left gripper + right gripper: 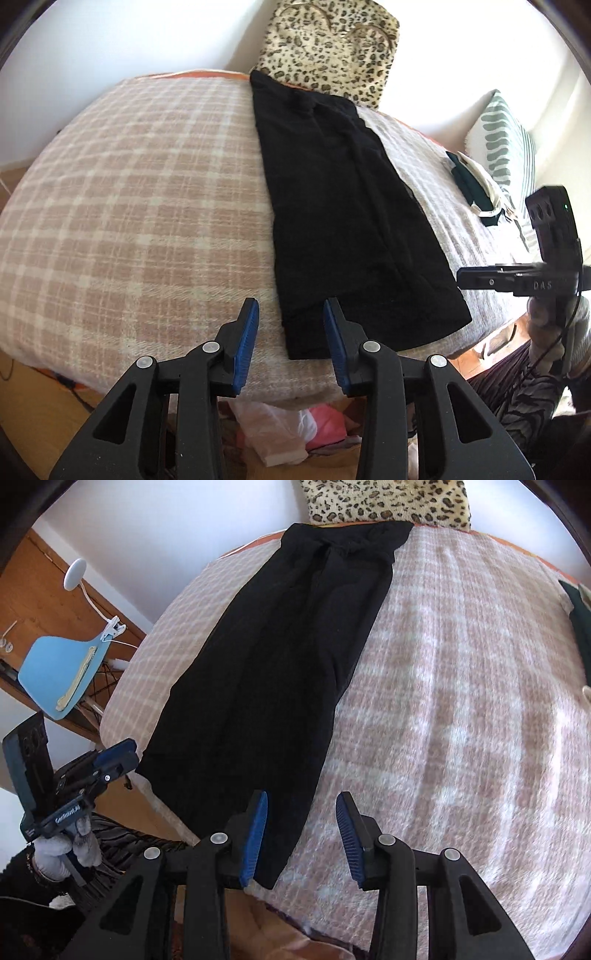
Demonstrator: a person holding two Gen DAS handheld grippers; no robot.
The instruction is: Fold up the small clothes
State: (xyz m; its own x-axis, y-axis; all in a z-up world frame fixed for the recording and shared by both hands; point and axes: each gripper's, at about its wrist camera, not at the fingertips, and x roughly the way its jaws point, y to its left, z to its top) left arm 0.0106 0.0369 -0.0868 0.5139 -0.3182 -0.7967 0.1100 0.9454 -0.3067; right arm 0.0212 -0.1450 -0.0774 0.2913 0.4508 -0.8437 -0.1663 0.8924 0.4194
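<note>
Two claws showing, both released and gripping nothing. Left claw (291, 314) is hovering over the near edge of the bed (129, 206), blue pads apart, with the near-left corner of the black garment (343, 206) showing in the gap but not pinched. Right claw (302, 805) is hovering over the garment's near-right edge (273, 672); its left pad (256, 834) is sitting in front of the black fabric, its right pad over bare blanket, nothing clamped.

One black garment, folded into a long narrow strip, is lying flat on the pink-and-white checked blanket (461, 701), running from the near edge of the bed to the far edge, where its end is reaching one leopard-print cushion (332, 48).

One dark green item with a white item (476, 184) is lying near the right side of the bed, well apart from the black strip, just beside one green-and-white patterned pillow (506, 147).

One white-gloved hand (62, 845) is holding the left claw's handle in the right wrist view. One blue chair (62, 672) with one white clip lamp (75, 574) clamped to it is standing beside the bed. Pink and white bags (280, 428) are lying on the floor below the bed edge; count unclear.
</note>
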